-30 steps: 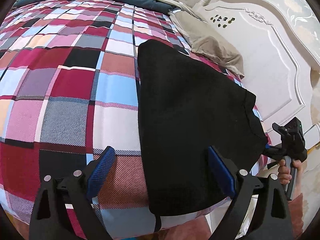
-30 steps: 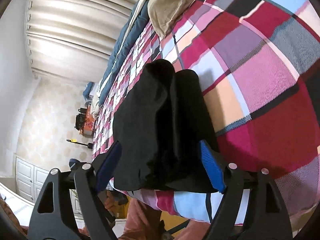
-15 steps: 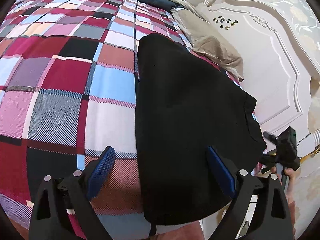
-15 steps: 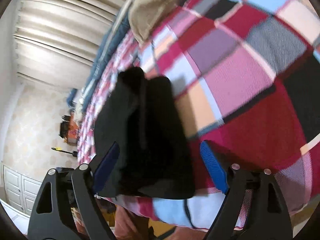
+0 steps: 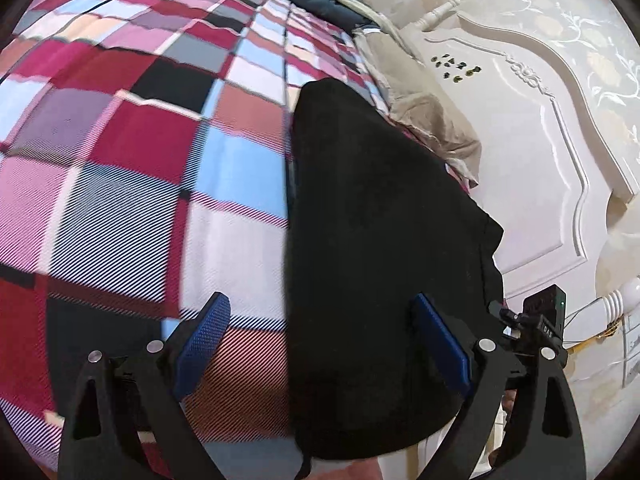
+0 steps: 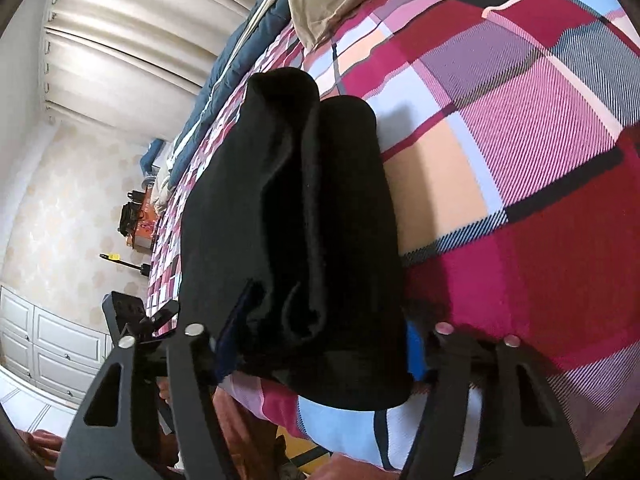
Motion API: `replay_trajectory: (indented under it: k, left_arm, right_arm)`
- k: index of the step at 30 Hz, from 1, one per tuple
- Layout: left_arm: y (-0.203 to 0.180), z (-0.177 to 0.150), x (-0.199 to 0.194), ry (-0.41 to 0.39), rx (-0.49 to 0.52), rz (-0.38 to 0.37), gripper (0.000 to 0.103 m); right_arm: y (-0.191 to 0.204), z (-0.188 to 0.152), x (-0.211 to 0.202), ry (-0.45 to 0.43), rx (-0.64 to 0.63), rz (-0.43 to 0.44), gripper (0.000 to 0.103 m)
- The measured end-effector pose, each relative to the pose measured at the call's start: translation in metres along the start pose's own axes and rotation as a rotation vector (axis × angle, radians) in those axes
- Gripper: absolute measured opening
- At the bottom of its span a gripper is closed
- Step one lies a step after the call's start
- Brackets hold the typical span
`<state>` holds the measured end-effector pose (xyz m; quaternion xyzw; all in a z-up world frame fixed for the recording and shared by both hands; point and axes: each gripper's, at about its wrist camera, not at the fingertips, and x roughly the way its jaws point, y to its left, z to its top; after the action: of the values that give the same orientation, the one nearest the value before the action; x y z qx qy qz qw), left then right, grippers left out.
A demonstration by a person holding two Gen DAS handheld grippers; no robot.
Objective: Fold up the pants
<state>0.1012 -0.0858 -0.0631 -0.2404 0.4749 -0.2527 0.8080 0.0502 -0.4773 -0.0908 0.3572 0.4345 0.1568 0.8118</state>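
Black pants point(image 5: 380, 248) folded on plaid bedspread point(image 5: 132, 152), left gripper point(image 5: 320, 340) jaws apart

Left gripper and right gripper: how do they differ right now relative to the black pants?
The left gripper has its jaws spread wide, with one over the plaid bedspread and one over the black pants. The right gripper straddles the folded end of the pants, which bulges between its jaws. Whether it presses the cloth is unclear. Both sit at the bed's near edge.

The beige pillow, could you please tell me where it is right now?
The beige pillow lies at the head of the plaid bed, against the white headboard, just beyond the black pants.
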Motion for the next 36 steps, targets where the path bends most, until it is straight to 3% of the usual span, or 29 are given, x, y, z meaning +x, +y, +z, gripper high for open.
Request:
replay_trajectory:
  k: [7, 8, 10, 15, 18, 21, 24, 27, 36]
  left_arm:
    - [-0.001, 0.009, 0.013, -0.007, -0.028, -0.070, 0.094]
    - [-0.002, 0.009, 0.014, 0.029, -0.042, -0.115, 0.094]
    - [0.001, 0.007, 0.022, 0.149, -0.128, -0.276, 0.094]
    - [0.001, 0.007, 0.029, 0.178, -0.117, -0.266, 0.093]
    - [-0.004, 0.007, 0.032, 0.180, -0.033, -0.165, 0.051]
    - [-0.002, 0.008, 0.032, 0.178, -0.034, -0.175, 0.042]
    - [-0.009, 0.008, 0.025, 0.145, 0.008, -0.129, 0.034]
    - [-0.018, 0.008, 0.012, 0.105, 0.083, -0.076, 0.031]
    - [0.050, 0.007, -0.048, 0.043, -0.026, -0.050, 0.030]
  right_arm:
    - [-0.003, -0.001, -0.001, 0.001, -0.009, 0.014, 0.060]
    - [-0.003, -0.001, -0.001, 0.001, -0.010, 0.016, 0.060]
    - [-0.004, -0.001, -0.001, 0.000, -0.010, 0.019, 0.060]
    - [-0.004, -0.001, 0.000, -0.008, -0.023, 0.023, 0.057]
    - [-0.005, -0.004, 0.000, -0.010, -0.018, 0.029, 0.050]
    - [-0.002, -0.005, 0.002, -0.006, -0.021, 0.034, 0.046]
    - [0.006, -0.007, 0.004, -0.014, -0.029, 0.027, 0.043]
    - [0.016, -0.008, 0.008, -0.015, -0.038, 0.029, 0.041]
    - [0.076, -0.022, 0.069, 0.076, -0.121, 0.117, 0.040]
